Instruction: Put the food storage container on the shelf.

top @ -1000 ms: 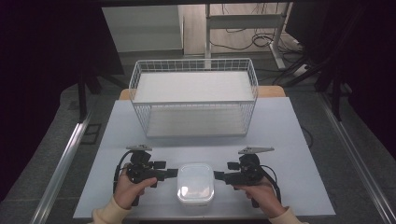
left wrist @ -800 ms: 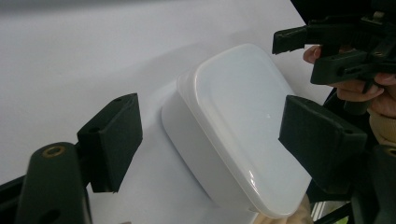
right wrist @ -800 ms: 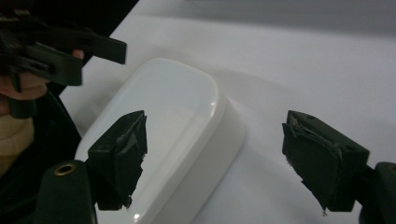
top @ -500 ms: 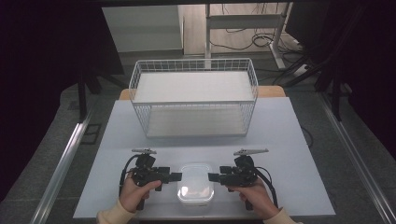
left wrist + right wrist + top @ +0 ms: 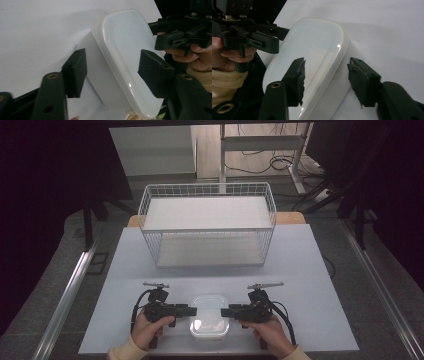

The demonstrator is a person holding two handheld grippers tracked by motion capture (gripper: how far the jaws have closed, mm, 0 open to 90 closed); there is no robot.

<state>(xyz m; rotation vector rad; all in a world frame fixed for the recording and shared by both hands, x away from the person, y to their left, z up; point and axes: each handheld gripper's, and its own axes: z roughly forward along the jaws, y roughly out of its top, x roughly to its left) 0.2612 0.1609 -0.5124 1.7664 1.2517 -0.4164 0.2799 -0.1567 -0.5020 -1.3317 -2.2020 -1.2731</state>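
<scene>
We start at the left gripper [image 5: 192, 310]; in the left gripper view its two black jaws stand on either side of the white lidded container [image 5: 125, 62], one over the lid and one low against the side wall, and they have just been closing; whether the pads already press on the plastic we cannot tell, since the contact faces are turned away from us. The right gripper [image 5: 223, 312] mirrors it from the container's other end; in the right gripper view its worn pads [image 5: 298, 77] straddle the rim, also having just been closing, and a sliver of gap seems to remain beside the far pad, though the angle is poor. Each gripper view shows the opposite gripper beyond the container, with a hand and a cream sleeve [image 5: 224, 80] cut off at the edge. From above, the container [image 5: 209, 316] sits on the pale table [image 5: 310, 270] between the two grippers; its near edge is partly washed out by glare. Well beyond the container stands a white wire basket [image 5: 207, 227]; both forearms are cropped by the bottom of the frame.
</scene>
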